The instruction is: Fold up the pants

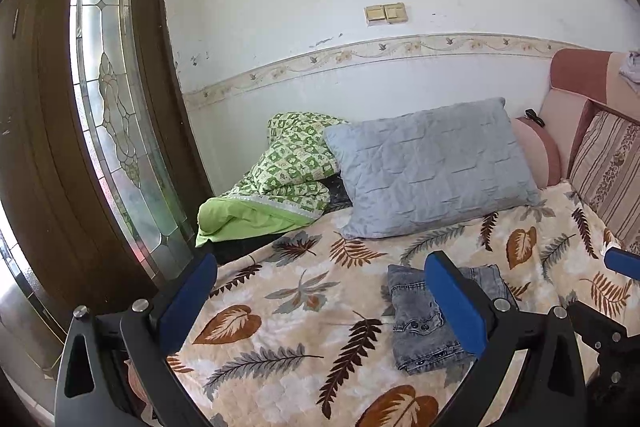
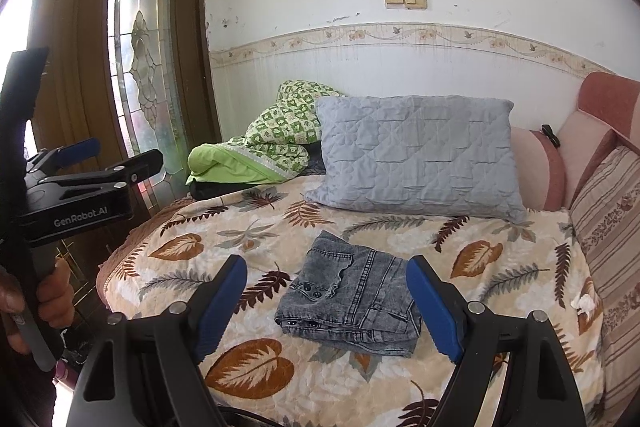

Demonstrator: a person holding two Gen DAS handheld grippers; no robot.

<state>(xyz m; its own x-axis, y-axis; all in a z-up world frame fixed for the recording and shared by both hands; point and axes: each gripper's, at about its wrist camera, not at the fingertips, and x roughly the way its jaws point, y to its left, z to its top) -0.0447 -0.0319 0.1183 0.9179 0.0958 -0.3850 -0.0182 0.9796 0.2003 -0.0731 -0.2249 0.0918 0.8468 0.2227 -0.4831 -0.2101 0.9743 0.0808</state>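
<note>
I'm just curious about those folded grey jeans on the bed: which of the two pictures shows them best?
The right wrist view: the folded grey jeans lie whole and unobstructed between the open right gripper fingers. In the left wrist view one blue finger of the left gripper covers the middle of the jeans.

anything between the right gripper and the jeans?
Nothing visible. The folded grey denim pants lie alone on the leaf-print bedspread, just ahead of the open right gripper. The grey quilted pillow sits farther back, out of the path.
</note>
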